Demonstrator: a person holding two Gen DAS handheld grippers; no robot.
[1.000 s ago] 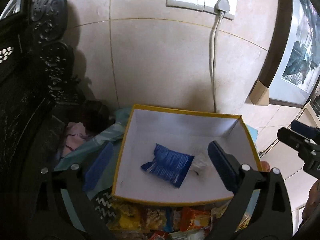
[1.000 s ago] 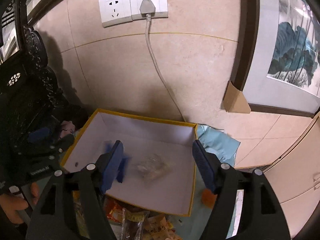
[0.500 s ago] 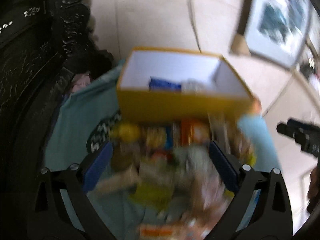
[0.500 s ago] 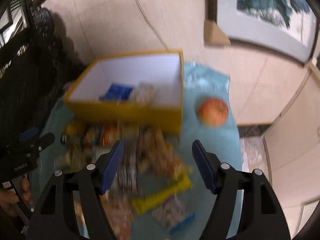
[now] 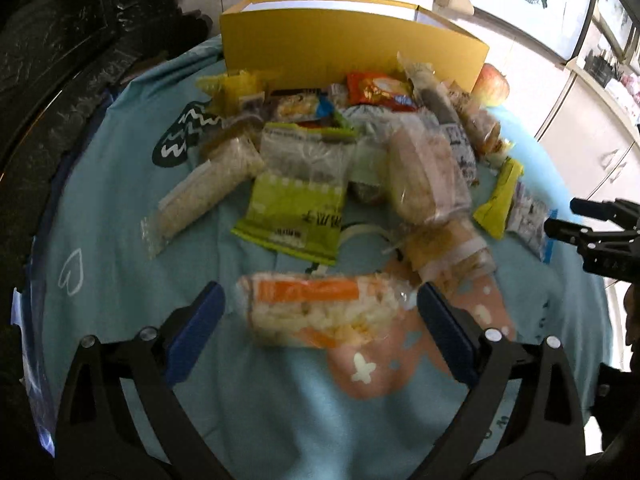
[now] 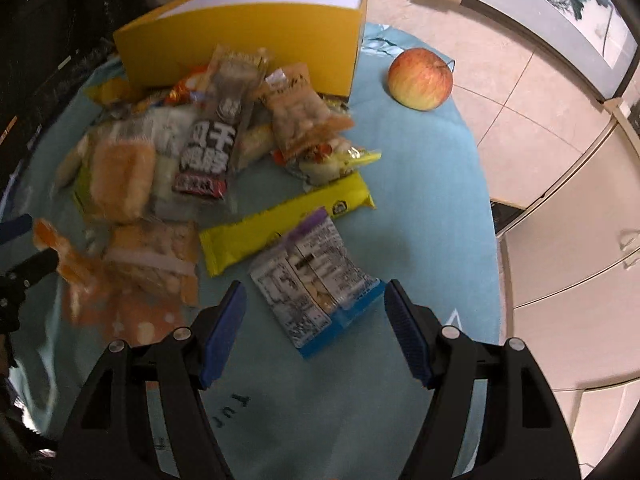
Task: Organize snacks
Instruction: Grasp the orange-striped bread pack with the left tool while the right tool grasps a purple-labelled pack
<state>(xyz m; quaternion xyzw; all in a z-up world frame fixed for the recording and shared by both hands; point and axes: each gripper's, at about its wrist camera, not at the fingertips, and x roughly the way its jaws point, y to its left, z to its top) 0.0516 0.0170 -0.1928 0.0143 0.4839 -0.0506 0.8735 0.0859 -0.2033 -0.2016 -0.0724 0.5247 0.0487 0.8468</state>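
Observation:
A yellow box [image 5: 352, 44] stands at the far side of a round table with a teal cloth [image 5: 120, 240]; it also shows in the right wrist view [image 6: 248, 40]. Several snack packs lie piled in front of it. My left gripper [image 5: 320, 320] is open, its jaws either side of an orange-and-clear puffed snack bag [image 5: 324, 312] on the cloth. My right gripper [image 6: 314, 316] is open around the near end of a blue-edged printed pack [image 6: 316, 276]. A long yellow bar [image 6: 288, 224] lies just beyond it.
An apple [image 6: 420, 79] sits right of the box. A green pack [image 5: 296, 208] and a bread pack [image 5: 424, 176] lie mid-pile. Dark carved furniture [image 5: 60, 60] stands left. White cabinets [image 6: 580, 240] and tiled floor lie right of the table edge.
Both grippers have pulled back from over the box and dropped low toward the near snacks. The box inside is no longer visible; both stay open.

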